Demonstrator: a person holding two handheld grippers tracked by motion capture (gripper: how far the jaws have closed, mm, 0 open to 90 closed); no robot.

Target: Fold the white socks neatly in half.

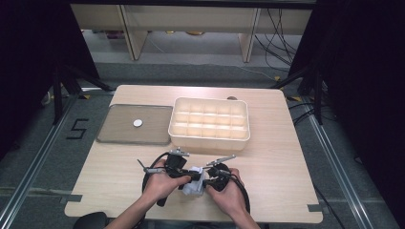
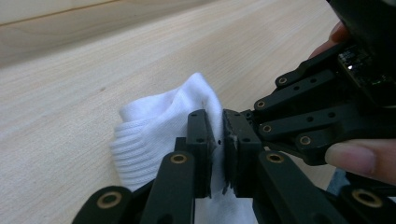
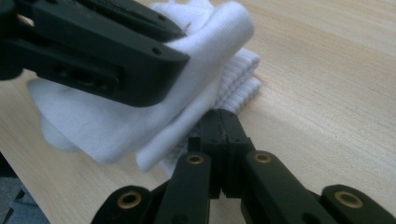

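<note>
The thing in hand is a white knitted sock (image 1: 195, 183), soft cotton-like fabric with a ribbed cuff, and it will likely handle as a light, limp piece: it folds and sags wherever it is not supported, will not break, and its knit gives the pads plenty of friction. Because it has no stiffness, a pinch on a single layer only lifts that layer, so the sensible places to take hold are the thicker ribbed cuff or a doubled fold, with the two grips kept apart to hold the cloth taut.

In the high view the sock sits bunched at the lower middle of the frame, on the near edge of the pale wooden worktop (image 1: 277, 157), between the two hands. The left gripper (image 2: 215, 133) has its jaws nearly together with a fold of white fabric pinched between them, seen at the centre of the left gripper view; the ribbed cuff bulges out to the left of that view. The right gripper (image 3: 222, 135) has its jaws pressed fully together; the sock's lower edge lies against their tips at the centre of the right gripper view, but I cannot tell whether any cloth is caught in them.

Farther up in the high view stand a cream plastic compartment box (image 1: 209, 138) and, to its left, a flat grey lid (image 1: 119, 131) bearing a small white disc (image 1: 138, 122).
</note>
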